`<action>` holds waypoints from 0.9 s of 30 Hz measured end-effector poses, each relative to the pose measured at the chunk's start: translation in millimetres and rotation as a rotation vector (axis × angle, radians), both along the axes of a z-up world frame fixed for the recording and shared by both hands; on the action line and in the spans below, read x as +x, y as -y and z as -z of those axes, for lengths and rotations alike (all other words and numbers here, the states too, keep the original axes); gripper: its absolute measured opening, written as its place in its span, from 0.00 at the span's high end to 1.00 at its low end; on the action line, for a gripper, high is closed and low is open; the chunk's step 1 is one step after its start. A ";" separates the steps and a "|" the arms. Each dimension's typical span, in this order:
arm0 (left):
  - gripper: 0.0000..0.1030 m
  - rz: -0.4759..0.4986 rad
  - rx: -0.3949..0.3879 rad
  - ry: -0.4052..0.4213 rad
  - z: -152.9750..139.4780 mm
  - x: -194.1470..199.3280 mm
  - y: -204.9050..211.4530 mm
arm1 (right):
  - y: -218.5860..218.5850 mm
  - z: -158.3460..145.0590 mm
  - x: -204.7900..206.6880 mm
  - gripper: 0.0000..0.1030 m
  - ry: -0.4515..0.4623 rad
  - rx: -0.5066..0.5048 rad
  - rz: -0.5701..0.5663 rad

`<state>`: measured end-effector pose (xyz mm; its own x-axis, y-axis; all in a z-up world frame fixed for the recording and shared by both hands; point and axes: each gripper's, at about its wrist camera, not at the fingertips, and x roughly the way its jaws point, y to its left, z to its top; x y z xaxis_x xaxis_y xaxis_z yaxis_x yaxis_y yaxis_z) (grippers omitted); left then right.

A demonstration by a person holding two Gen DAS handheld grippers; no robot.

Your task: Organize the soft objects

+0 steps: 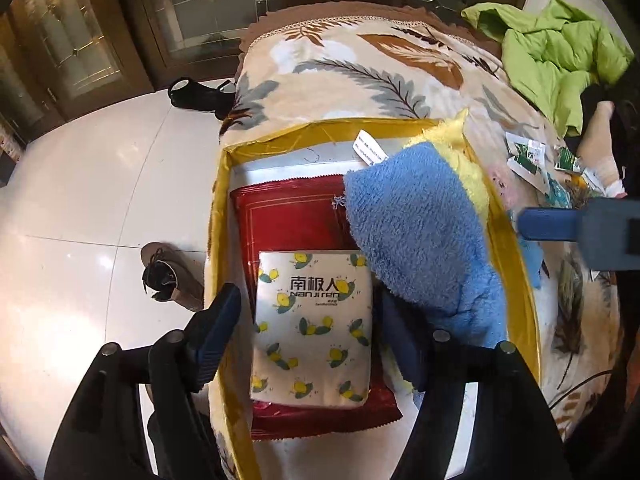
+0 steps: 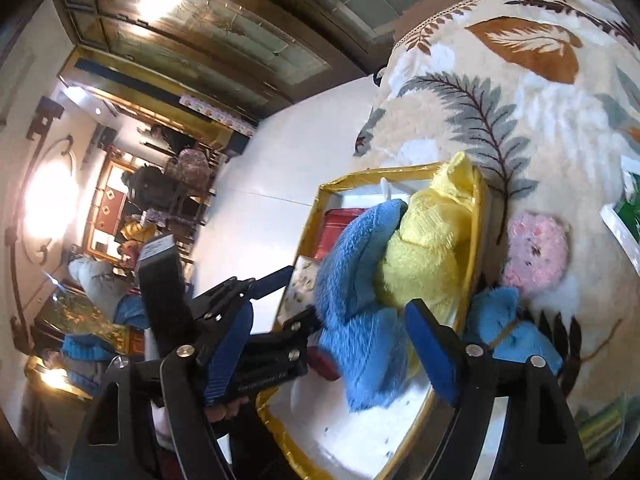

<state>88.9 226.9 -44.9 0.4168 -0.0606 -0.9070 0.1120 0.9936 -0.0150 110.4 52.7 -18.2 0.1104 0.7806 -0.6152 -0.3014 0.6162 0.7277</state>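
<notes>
Both tongs stood wide open and empty; the left gripper (image 1: 304, 312) straddled a lemon-print pack (image 1: 312, 328) in the gold-rimmed box (image 1: 218, 216); the right gripper (image 2: 332, 344) hovered by the blue towel (image 2: 356, 280) and yellow towel (image 2: 424, 256) against the box's right rim.

Left gripper (image 1: 304, 312) and right gripper (image 2: 332, 336) — jaws apart.

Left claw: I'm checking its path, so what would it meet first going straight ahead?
Probably the lemon-print tissue pack, lying between the open left claw's fingers on the red packet; depth is unclear.
</notes>
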 end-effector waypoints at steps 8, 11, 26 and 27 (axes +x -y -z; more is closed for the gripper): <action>0.32 -0.035 0.010 0.062 -19.8 -19.2 4.2 | 61.7 -25.1 -25.3 0.16 0.044 0.052 0.019; 0.30 -0.057 -0.031 0.109 -36.1 -33.3 4.3 | 91.8 -39.7 -36.7 0.12 0.072 0.087 0.045; 0.17 0.088 -0.352 0.126 -71.7 -66.3 93.6 | 254.3 -125.9 -131.4 0.00 0.207 0.266 0.178; 0.17 0.091 -0.347 0.113 -67.8 -64.0 102.6 | 258.9 -130.5 -137.0 0.00 0.215 0.258 0.181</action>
